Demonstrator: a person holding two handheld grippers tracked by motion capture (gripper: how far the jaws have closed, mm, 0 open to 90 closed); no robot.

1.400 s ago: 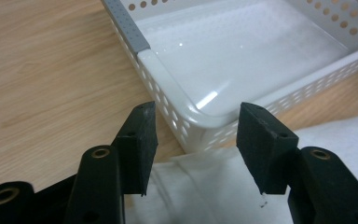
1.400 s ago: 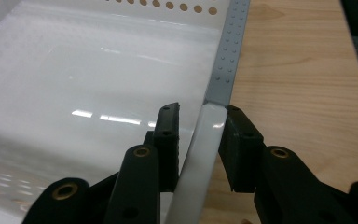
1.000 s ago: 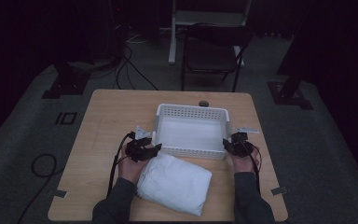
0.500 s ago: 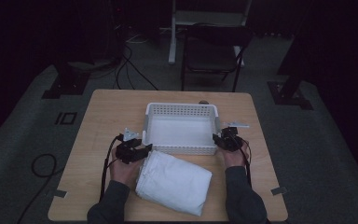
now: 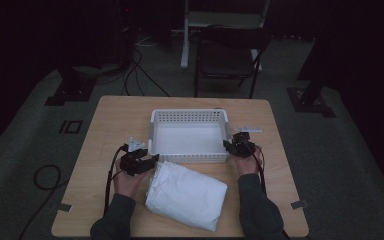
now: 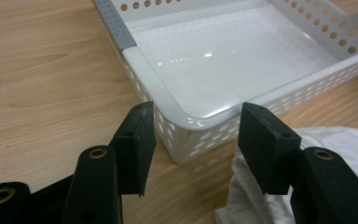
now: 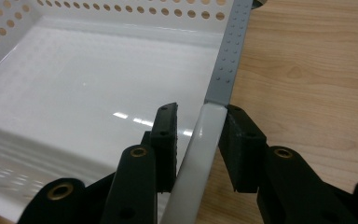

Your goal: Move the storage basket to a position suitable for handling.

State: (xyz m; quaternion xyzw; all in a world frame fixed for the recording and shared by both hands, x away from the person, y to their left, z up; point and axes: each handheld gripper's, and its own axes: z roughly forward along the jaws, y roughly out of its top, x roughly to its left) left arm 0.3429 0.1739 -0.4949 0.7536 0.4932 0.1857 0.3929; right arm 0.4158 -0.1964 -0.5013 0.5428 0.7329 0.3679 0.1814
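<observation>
Now, both hands are on the basket (image 5: 190,113), a shallow white plastic one with rows of holes through its walls, standing in the middle of the table (image 5: 115,125). It has nothing in it, and its glossy floor catches the light. A grey dotted strip runs along the rim at each short side.

Right gripper (image 7: 198,116) first: its jaws sit astride the right-hand rim just where the grey strip ends, one pad inside the wall and one outside. The outer pad lies against the lip, and as far as I can judge the jaws are clenched on that rim. That looks like the working grip, a handle for steering the basket across the tabletop.

Over on the other side, the left gripper (image 6: 196,121) is lined up on the near left corner. One jaw is outside the short wall, the other in front of the long wall and above the cloth (image 6: 335,140). Neither pad presses on plastic, so it's released, probably waiting there to steady or catch the corner.

From the high view, that folded white cloth (image 5: 187,195) lies just in front of the basket, between the person's forearms and touching or nearly touching the near wall. My guess is that the basket is being squared up to take it.
</observation>
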